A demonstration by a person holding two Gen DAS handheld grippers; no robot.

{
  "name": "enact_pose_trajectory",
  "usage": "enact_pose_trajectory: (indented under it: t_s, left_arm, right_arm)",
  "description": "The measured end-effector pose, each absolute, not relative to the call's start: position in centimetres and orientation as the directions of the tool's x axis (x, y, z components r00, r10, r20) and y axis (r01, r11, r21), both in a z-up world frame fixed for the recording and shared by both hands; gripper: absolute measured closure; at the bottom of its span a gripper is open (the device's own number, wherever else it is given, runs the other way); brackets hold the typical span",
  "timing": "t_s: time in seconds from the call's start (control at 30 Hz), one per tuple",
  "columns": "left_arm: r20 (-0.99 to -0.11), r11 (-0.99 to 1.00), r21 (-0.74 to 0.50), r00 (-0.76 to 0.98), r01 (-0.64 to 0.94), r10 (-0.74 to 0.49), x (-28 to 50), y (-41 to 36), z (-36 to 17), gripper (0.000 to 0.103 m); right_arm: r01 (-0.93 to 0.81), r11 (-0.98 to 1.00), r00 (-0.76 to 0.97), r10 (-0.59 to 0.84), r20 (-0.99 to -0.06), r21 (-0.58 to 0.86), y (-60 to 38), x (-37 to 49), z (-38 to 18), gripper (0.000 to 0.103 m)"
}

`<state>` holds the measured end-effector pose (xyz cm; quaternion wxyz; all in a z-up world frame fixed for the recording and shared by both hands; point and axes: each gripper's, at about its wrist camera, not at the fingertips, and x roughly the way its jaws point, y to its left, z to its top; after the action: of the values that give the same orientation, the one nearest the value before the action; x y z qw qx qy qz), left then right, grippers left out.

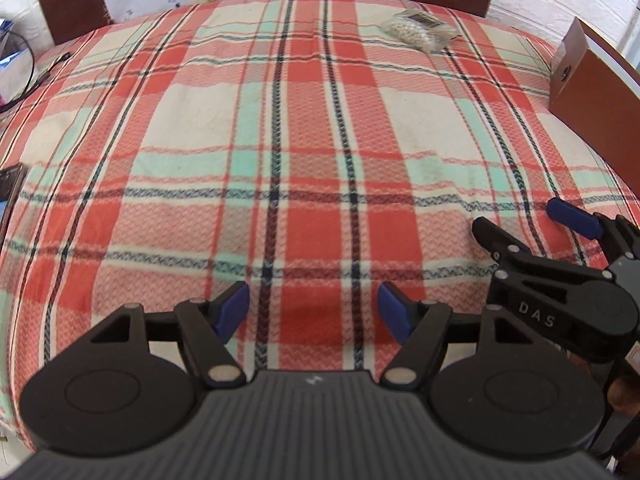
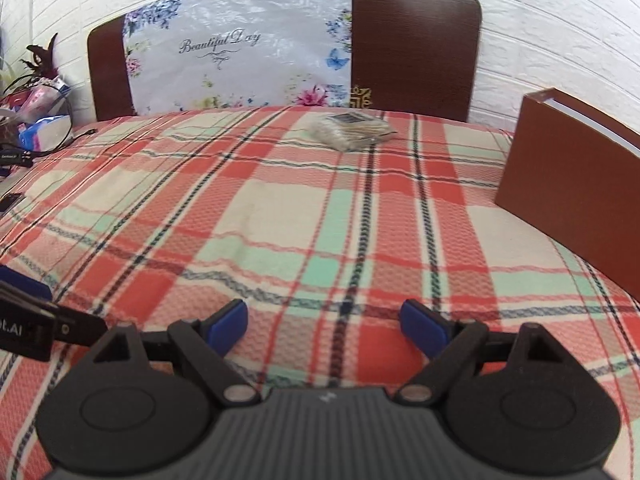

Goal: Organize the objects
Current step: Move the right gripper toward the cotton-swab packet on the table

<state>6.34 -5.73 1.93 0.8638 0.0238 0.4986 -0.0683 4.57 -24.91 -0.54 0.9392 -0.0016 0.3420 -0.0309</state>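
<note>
Clear packet (image 2: 350, 130) of small white items lies ungrasped far across the plaid bed (image 2: 280, 216); both hand-held grippers, left (image 1: 313, 312) and right (image 2: 323, 330), are held wide open, and a long forward reach appears called for.

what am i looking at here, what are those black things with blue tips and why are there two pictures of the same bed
There is no robot here. A person holds one tool in each hand, and each tool carries its own camera looking forward along its two fingers, so you get two views of one scene.

The left hand-held gripper fills the bottom of its own view; the right hand-held gripper fills the bottom of the other. The blue tips are finger pads. Both are open and hold nothing.

They hover over a plaid blanket on a bed. Near the headboard lies a clear packet of small white pieces. A brown board stands along the right edge.
</note>
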Motion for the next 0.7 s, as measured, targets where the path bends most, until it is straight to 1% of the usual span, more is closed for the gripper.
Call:
enact_pose_trajectory:
  t_s: [0.17, 0.27, 0.7]
  left_arm:
    - [-0.868, 0.993, -0.027, 0.490, 0.117, -0.082, 6.4, -4.8, 1.9, 0.030]
    - [-0.867, 0.995, -0.022, 0.494, 0.097, -0.067, 6.5, -4.1, 1.9, 0.030]
    - [-0.862, 1.000, -0.007, 0.507, -0.010, -0.001, 7.0, -0.2, 1.9, 0.030]
  right_arm:
    - [0.052, 0.999, 0.761, -0.038, -0.648, 0.001, -24.4, 4.8, -0.5, 0.016]
    - [0.021, 1.000, 0.766, -0.030, -0.642, -0.021, -23.3, 5.0, -0.6, 0.016]
    - [-0.049, 0.999, 0.764, 0.030, -0.644, -0.011, -20.0, 6.7, -0.7, 0.015]
